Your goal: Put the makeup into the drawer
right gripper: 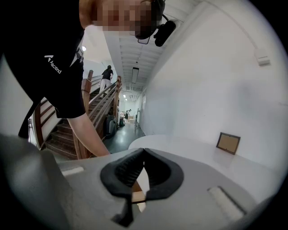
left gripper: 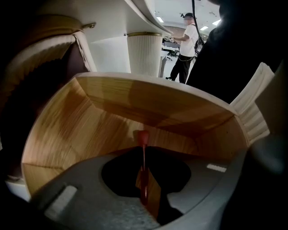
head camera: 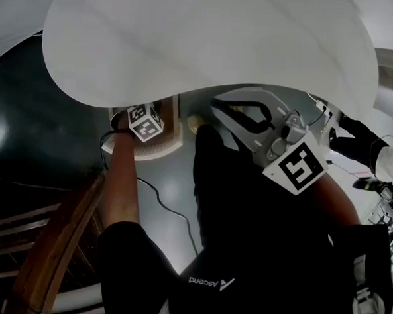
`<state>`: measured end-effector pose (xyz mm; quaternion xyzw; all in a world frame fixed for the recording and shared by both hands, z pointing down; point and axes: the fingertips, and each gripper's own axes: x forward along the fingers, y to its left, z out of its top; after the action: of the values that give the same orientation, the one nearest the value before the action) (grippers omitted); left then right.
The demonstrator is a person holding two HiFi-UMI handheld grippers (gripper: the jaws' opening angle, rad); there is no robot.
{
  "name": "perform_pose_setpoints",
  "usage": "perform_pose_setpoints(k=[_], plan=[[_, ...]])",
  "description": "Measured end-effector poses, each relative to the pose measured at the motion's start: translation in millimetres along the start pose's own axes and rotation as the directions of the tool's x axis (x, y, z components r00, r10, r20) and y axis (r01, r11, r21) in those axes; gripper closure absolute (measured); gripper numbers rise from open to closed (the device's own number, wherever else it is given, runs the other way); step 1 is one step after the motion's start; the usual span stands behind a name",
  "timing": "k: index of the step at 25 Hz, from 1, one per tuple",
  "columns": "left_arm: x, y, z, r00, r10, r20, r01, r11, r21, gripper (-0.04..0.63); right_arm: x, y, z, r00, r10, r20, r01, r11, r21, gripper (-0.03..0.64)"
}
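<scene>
A slim red makeup stick [left gripper: 143, 152] with a red tip stands upright between the jaws of my left gripper [left gripper: 144, 179], which is shut on it. It hangs inside the open wooden drawer [left gripper: 90, 117], pointing steeply down at the bottom. In the head view that drawer [head camera: 164, 146] pokes out from under the white table [head camera: 209, 39], and the left gripper's marker cube [head camera: 144, 121] sits over it; its fingertips are hidden. My right gripper [head camera: 221, 108] is held up beside the table edge. Its dark pads [right gripper: 128, 168] meet at the tips with nothing between them.
A small picture frame [right gripper: 227, 143] leans on the wall at the table's back. A wooden staircase railing [head camera: 50, 255] runs at the left. A white fluted column [left gripper: 144, 54] stands beyond the drawer, and a person [left gripper: 185, 45] far off. A cable [head camera: 166, 201] trails over the floor.
</scene>
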<state>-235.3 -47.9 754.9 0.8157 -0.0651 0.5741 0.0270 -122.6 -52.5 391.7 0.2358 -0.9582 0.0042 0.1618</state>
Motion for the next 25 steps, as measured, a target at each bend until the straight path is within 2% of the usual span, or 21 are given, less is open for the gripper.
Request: perform_pose_setpoints(k=[7, 13, 19, 25], plan=[[6, -4, -9, 0.998, -0.022, -0.053, 0.022, 1.0, 0.0, 0.537, 0, 0, 1, 1.0, 0.015, -0.003, -0.015, 1.0, -0.004, 0.614], [-4, -1, -2, 0.999, 0.014, -0.038, -0.013, 1.0, 0.01, 0.503, 1, 0, 4, 0.999, 0.039, -0.001, -0.039, 0.999, -0.012, 0.614], [-15, -1, 1, 0.998, 0.039, -0.048, -0.036, 0.998, 0.047, 0.503, 2, 4, 2, 0.998, 0.063, 0.015, -0.063, 0.998, -0.014, 0.614], [-41, 2, 6, 0.997, 0.061, -0.043, -0.059, 0.997, 0.046, 0.525, 5, 6, 8, 0.995, 0.095, 0.038, -0.094, 0.995, -0.027, 0.614]])
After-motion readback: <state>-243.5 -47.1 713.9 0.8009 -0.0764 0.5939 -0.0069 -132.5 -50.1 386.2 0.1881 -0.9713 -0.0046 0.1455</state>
